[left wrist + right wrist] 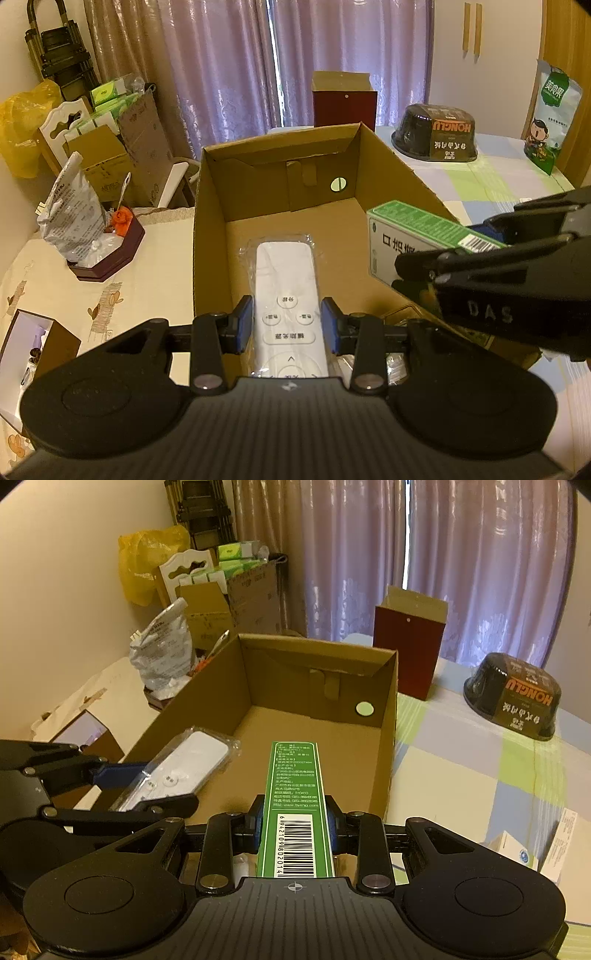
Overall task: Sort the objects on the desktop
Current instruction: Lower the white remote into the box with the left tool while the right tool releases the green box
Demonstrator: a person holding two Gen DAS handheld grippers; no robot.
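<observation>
Remote (286, 295) clamped in left gripper (287, 325); green box (295, 805) in right gripper (295, 827).

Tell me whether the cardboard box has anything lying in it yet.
Empty, as far as visible: the cardboard box floor shows bare; the remote and the green carton hang over it in the grippers.

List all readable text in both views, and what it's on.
"HONGLU", upside down: black bowl on the table.
"DAS": right hand-held gripper, seen from the left wrist.
"6942109182014" barcode digits, last ones cut off: green box in the right hand-held gripper.
Chinese button labels on the white remote in the left hand-held gripper: too small.
Snack bag: Chinese brand, blurred.
</observation>
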